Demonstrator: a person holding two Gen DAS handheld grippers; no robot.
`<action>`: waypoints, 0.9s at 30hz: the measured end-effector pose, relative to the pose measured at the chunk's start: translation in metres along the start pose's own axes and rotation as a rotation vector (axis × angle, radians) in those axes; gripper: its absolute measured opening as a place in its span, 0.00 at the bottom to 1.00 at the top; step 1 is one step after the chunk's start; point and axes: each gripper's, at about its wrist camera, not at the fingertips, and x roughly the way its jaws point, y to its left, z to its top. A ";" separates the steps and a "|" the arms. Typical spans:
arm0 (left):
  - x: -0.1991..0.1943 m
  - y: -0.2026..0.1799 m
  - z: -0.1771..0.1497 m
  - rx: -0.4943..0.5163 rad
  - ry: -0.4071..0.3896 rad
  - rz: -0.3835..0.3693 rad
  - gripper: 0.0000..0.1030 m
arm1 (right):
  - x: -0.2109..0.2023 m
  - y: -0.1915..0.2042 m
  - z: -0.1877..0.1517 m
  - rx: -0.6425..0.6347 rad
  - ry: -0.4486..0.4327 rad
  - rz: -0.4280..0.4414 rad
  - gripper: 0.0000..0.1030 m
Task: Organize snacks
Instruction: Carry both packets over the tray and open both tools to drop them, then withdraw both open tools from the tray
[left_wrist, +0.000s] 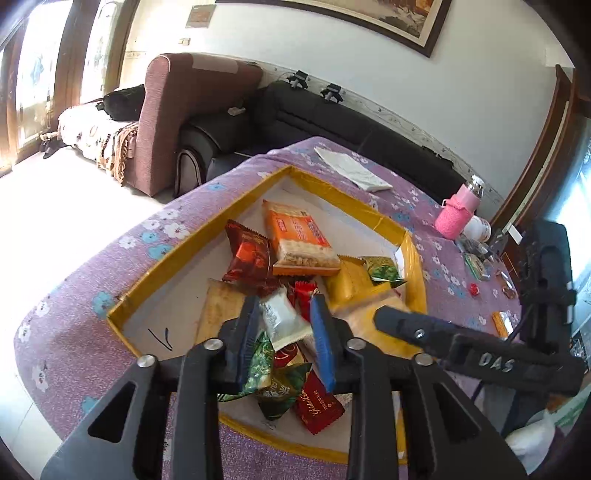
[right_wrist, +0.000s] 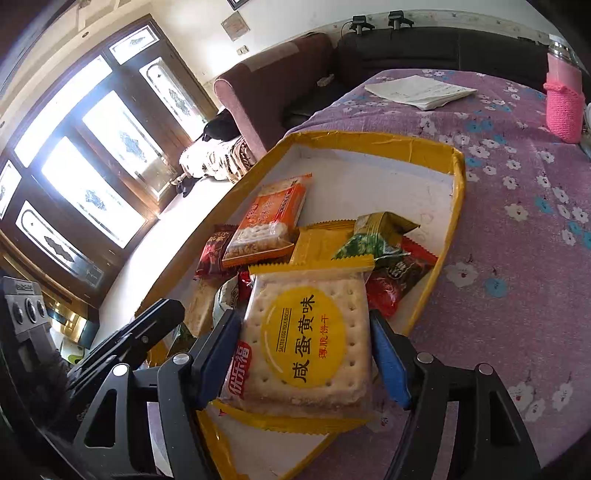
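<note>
Two claws over the yellow-rimmed tray (right_wrist: 458, 173) on the purple surface (right_wrist: 517, 258): our right claw (right_wrist: 306, 354) is pinching the salted egg yolk biscuit pack (right_wrist: 306, 343) above the tray's near corner. Our left claw (left_wrist: 284, 332) stands spread around a small white packet (left_wrist: 280, 317), apparently just dropped on the pile. Next we'd judge the biscuits need lowering in, then letting go.

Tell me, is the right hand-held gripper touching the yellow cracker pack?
Touching. The right wrist view shows the right hand-held gripper with both blue pads pressed against the yellow cracker pack.
</note>
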 end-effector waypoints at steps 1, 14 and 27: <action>-0.004 0.000 0.001 -0.007 -0.014 0.003 0.41 | 0.001 0.001 0.000 0.004 0.007 0.009 0.69; -0.049 -0.035 0.000 0.076 -0.177 0.244 0.81 | -0.066 -0.005 -0.024 0.043 -0.176 0.005 0.69; -0.048 -0.088 -0.025 0.192 -0.114 0.298 0.82 | -0.121 -0.023 -0.069 0.046 -0.308 -0.096 0.75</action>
